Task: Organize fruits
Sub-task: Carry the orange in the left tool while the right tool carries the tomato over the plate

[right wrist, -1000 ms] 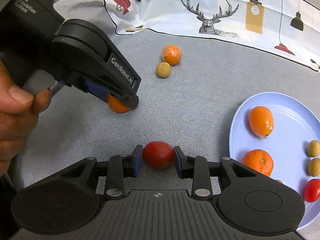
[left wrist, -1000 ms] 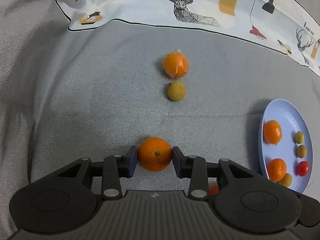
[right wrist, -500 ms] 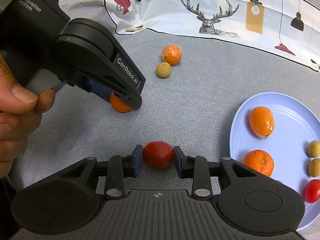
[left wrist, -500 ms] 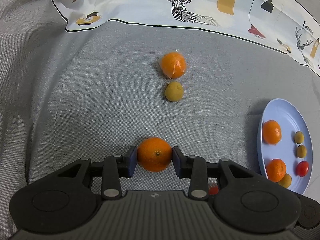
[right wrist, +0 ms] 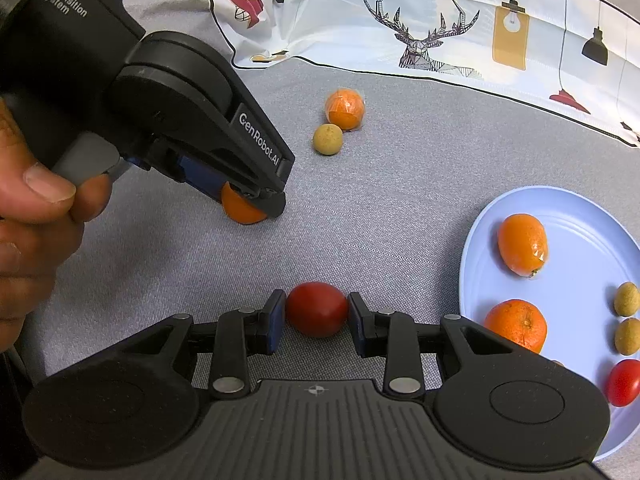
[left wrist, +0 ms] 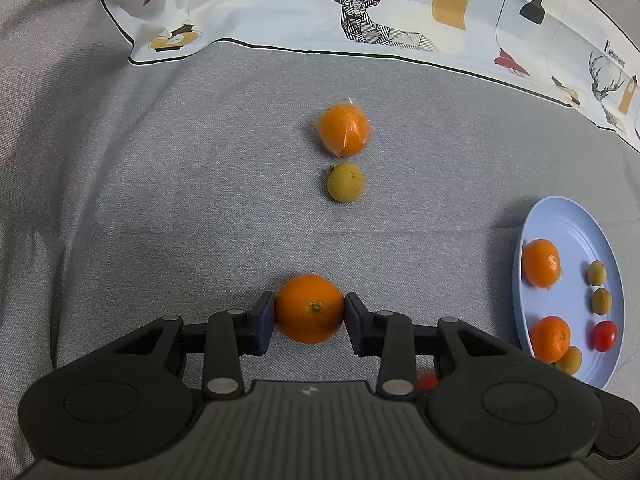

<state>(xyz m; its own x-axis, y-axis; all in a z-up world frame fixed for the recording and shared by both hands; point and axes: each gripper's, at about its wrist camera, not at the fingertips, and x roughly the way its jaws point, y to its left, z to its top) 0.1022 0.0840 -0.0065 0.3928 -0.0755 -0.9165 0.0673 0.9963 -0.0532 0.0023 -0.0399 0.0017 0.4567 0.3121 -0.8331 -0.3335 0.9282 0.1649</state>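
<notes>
Fruits fill both your grippers: your left gripper [left wrist: 310, 314] stays clamped on an orange [left wrist: 310, 308], your right gripper [right wrist: 317, 316] on a tomato [right wrist: 317, 309]. Over the last second both have only drifted slightly, low over the grey cloth [left wrist: 160, 200]; neither has reached the blue plate [right wrist: 580, 240] yet.

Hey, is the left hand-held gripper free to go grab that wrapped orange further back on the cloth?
Probably not yet: the left hand-held gripper is already shut on an orange. The path to the wrapped orange looks open otherwise.
</notes>
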